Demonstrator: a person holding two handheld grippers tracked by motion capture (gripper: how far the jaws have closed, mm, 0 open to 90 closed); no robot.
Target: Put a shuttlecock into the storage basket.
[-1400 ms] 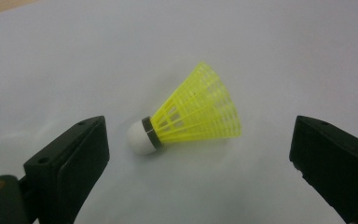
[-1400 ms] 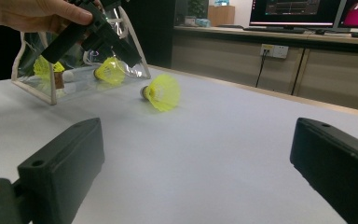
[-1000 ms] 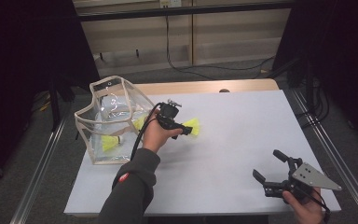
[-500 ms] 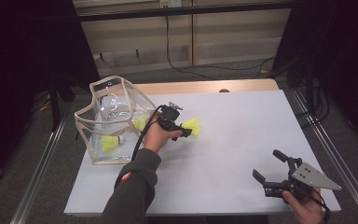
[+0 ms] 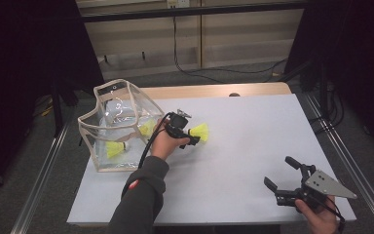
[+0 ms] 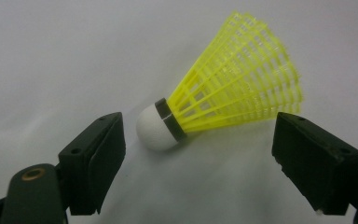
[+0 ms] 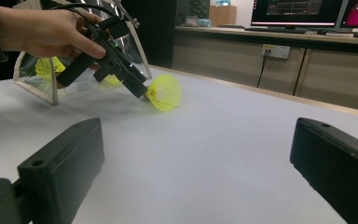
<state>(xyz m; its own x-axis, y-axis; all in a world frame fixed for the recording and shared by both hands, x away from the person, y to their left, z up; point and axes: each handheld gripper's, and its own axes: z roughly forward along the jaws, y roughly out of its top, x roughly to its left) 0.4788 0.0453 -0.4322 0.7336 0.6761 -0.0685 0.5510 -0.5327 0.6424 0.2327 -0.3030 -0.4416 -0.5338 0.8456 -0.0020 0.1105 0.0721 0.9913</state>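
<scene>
Over on the left stands a clear bag point(image 5: 114, 129) with two yellow shuttlecocks already lying inside it point(image 5: 116, 149). Just to its right, the left gripper point(image 6: 196, 154) is down over a third shuttlecock point(image 6: 223, 88), which lies on its side on the white surface point(image 5: 253, 146). The fingers point(image 6: 95, 158) have just been closing, yet they sit apart from it, with the white cork near one pad and the yellow skirt near the other. To my eye the grab is the step in hand, and it will go best if the pads meet the firm cork and its dark band, not the springy skirt, which would crush or slip. Far right, near the front edge, the right gripper point(image 5: 287, 183) hovers with fingers spread wide and nothing between them.
</scene>
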